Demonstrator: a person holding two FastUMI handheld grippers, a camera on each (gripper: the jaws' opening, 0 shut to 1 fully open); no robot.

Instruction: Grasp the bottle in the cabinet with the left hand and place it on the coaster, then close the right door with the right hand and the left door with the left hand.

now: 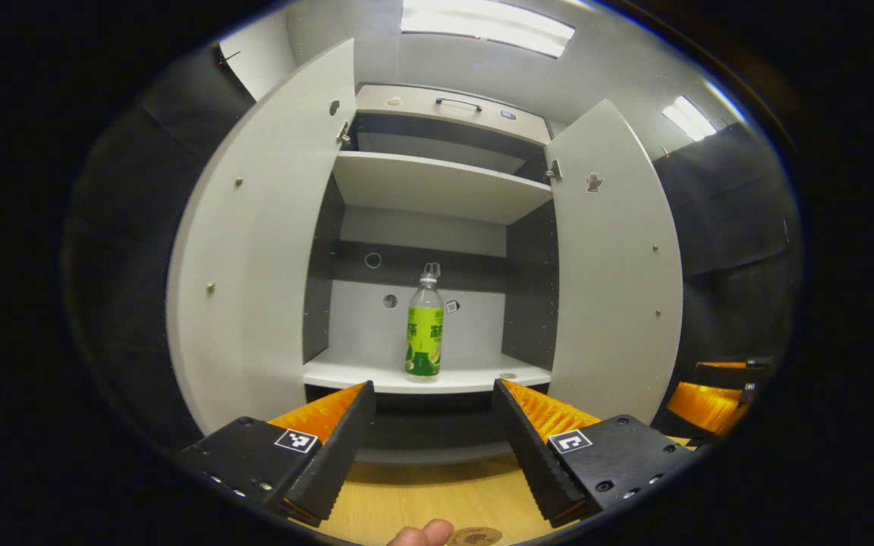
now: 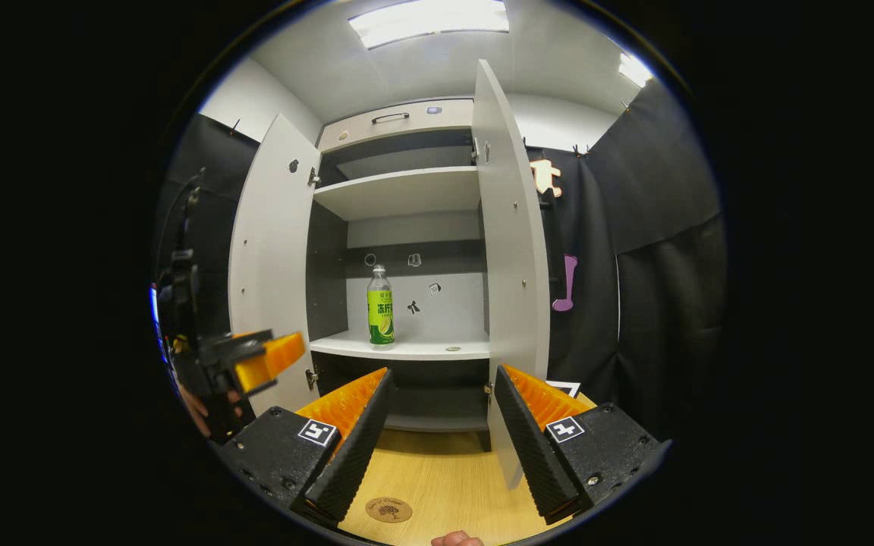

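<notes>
The cabinet point(image 1: 437, 189) stands wide open in front of me, and nothing of the job looks done yet. Its left door point(image 1: 255, 250) and right door point(image 1: 619, 265) are both swung fully out, so both closings are still to come. Below it runs the wooden table point(image 2: 437, 478), bare but for a few small things.

The left gripper point(image 1: 432, 409) points straight into the cabinet from the table side, its jaws spread wide with nothing between them, the bottle lined up in the gap but well back. The right gripper point(image 2: 441, 406) hangs just beside the near edge of the right door, jaws likewise wide apart and empty, not touching the panel as far as I can tell.

The bottle point(image 1: 424, 327) stands upright on the lower shelf point(image 1: 346, 373), roughly mid-shelf, untouched. So the grasp is what comes first, then the carry.

The coaster point(image 2: 389, 509), a small round disc, lies on the table near the person, nothing on it.
</notes>
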